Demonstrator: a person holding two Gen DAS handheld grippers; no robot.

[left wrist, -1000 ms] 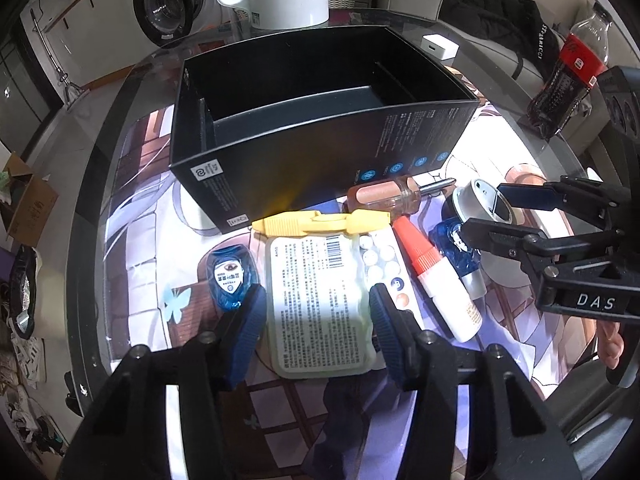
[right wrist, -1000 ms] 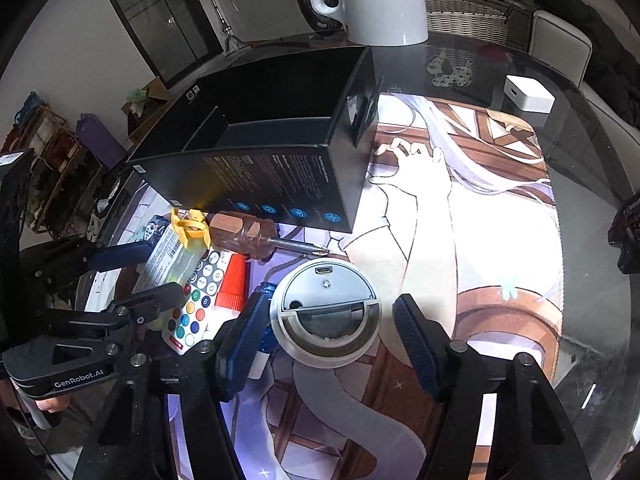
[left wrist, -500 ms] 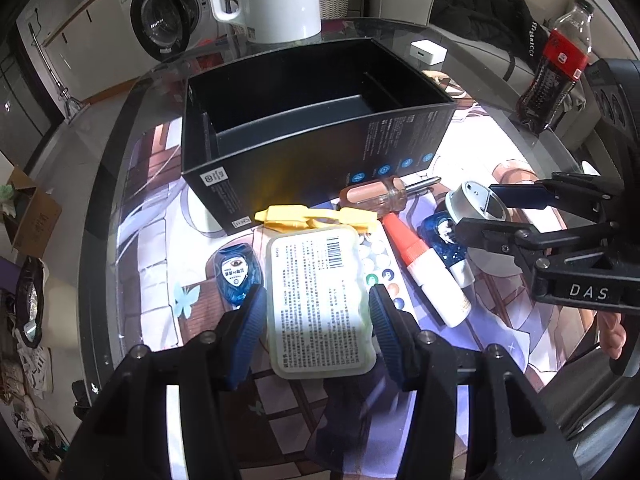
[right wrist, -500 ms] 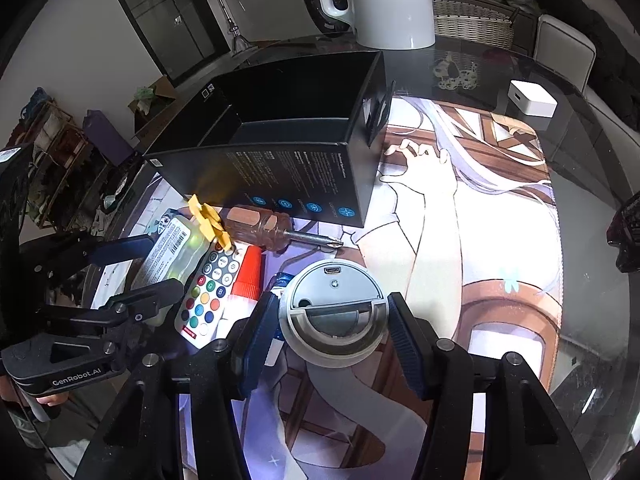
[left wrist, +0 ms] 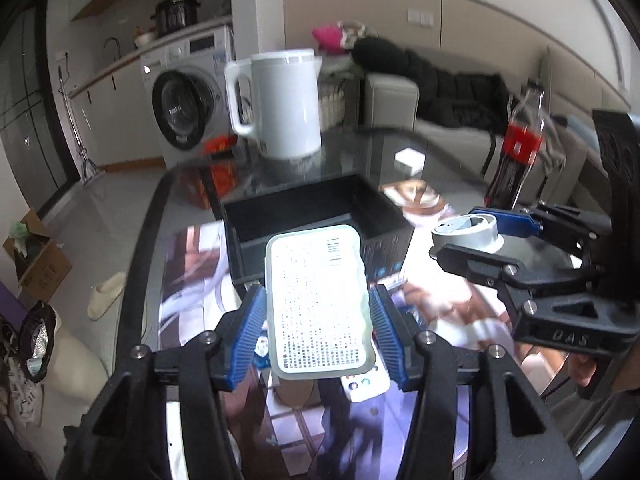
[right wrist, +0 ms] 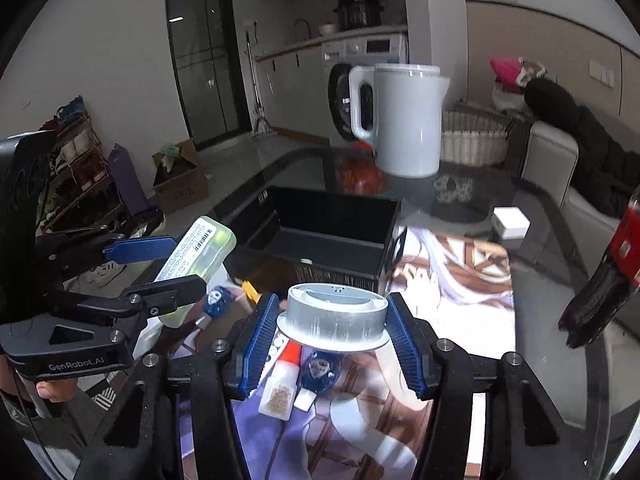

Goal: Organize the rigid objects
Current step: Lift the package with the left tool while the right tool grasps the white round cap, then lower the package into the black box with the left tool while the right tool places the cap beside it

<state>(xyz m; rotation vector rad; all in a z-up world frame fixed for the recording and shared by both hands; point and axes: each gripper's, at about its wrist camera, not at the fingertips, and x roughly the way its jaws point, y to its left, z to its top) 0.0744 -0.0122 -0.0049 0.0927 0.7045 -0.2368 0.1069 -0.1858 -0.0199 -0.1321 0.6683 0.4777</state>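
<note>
My left gripper (left wrist: pixel 318 326) is shut on a pale translucent flat case with a printed label (left wrist: pixel 316 304), lifted above the mat; it also shows in the right wrist view (right wrist: pixel 196 256). My right gripper (right wrist: pixel 332 336) is shut on a round grey lid (right wrist: pixel 334 316), lifted too; the lid also shows in the left wrist view (left wrist: pixel 468 232). The open black box (left wrist: pixel 316 220) stands just beyond both; it also shows in the right wrist view (right wrist: pixel 320 240). A red-capped glue bottle (right wrist: pixel 282 380), a blue item (right wrist: pixel 320 372) and a colour-dot palette (left wrist: pixel 366 384) lie on the mat below.
A white kettle (right wrist: pixel 404 120) stands behind the box on the glass table. A cola bottle (left wrist: pixel 516 148) stands at the right, with a small white cube (right wrist: pixel 510 222) near it. The table's left edge (left wrist: pixel 144 248) drops to the floor.
Both grippers closed on their objects and lifted them off the mat. The views tilted up from looking down at the table to looking across it toward the box.
</note>
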